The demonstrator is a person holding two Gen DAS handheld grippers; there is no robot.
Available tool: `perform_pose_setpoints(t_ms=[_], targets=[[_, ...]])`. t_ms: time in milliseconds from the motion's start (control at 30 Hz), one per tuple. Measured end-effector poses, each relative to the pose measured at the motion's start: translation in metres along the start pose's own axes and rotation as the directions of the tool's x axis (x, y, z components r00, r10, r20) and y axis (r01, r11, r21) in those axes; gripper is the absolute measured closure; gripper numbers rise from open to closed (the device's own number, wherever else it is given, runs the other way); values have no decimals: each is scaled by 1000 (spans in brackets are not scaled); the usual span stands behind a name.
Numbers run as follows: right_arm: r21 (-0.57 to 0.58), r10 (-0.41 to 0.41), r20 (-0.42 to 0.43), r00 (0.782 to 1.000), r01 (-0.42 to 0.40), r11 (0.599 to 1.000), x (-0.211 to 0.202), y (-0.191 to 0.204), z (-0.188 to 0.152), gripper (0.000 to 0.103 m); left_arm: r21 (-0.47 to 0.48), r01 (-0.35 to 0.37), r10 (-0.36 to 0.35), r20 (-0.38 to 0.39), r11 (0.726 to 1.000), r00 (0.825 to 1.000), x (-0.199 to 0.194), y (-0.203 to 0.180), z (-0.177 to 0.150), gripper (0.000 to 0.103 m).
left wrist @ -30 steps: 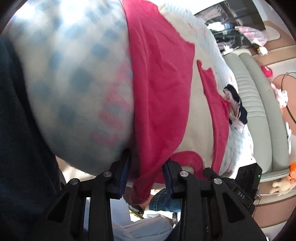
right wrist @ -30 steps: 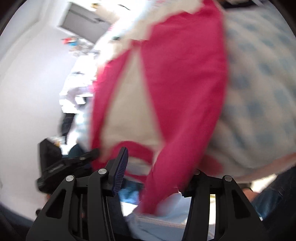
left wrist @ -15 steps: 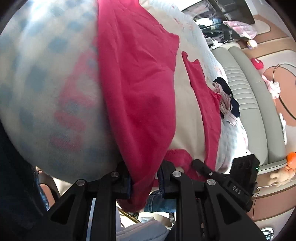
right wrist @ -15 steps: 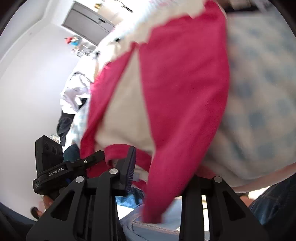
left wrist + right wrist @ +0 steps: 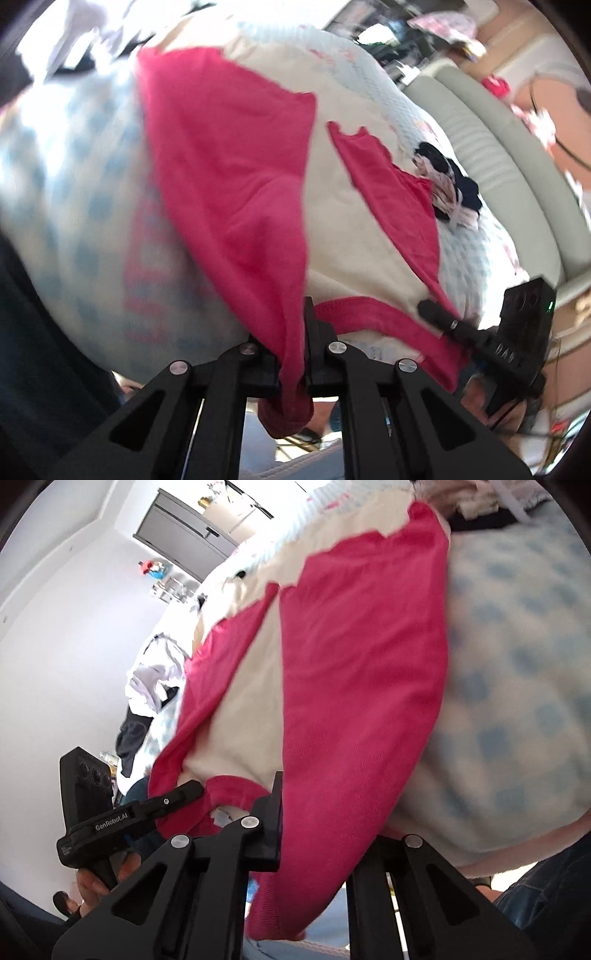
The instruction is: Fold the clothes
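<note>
A red and cream sweater (image 5: 236, 192) lies spread on a bed with a blue-checked blanket (image 5: 85, 206). My left gripper (image 5: 293, 354) is shut on the sweater's red shoulder edge at the near side of the bed. In the right wrist view the same sweater (image 5: 354, 672) fills the middle. My right gripper (image 5: 317, 834) has its jaws narrowed around the other red shoulder edge; the cloth hides the right finger, so the grip itself does not show. Each gripper shows in the other's view, the right one (image 5: 517, 332) and the left one (image 5: 122, 812).
A small dark and pink garment bundle (image 5: 447, 192) lies on the blanket past the sweater. A grey-green padded bed frame (image 5: 517, 177) runs along the right. White and dark clothes (image 5: 155, 679) are piled at the bed's far left. Light blue jeans (image 5: 295, 465) show below.
Both grippers closed in on the sweater's red shoulder edges. The left jaws went from open to shut on the cloth. The right jaws narrowed around the cloth.
</note>
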State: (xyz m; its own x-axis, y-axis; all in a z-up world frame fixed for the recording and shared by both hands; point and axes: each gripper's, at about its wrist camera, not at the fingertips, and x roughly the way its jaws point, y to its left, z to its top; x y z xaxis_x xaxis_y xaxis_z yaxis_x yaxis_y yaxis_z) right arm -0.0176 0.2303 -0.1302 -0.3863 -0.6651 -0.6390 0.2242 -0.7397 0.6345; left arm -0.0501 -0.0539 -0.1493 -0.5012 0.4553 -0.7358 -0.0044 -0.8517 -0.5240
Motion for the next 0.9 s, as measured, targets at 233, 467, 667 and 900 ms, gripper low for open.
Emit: perform_pose_setpoints(t_ms=[233,467,667,900], targets=[[-116,41,69,997,-33,993,-4,44,87,95,200,17,-40,109,980,993,-22,-40,125,95],[-168,-209,145,967,232,958,53,56,248,58,96,-111,102,92,989,991,45,-21,267,65],[-55,-161,178,971,173,983,46,23,240,14,0,-47,46,215,999,976,11,42,231,27],[137,-277,127,953,260,956,29,-42,168,14,-255,-14,49,131,967,990,12,118,150,27]])
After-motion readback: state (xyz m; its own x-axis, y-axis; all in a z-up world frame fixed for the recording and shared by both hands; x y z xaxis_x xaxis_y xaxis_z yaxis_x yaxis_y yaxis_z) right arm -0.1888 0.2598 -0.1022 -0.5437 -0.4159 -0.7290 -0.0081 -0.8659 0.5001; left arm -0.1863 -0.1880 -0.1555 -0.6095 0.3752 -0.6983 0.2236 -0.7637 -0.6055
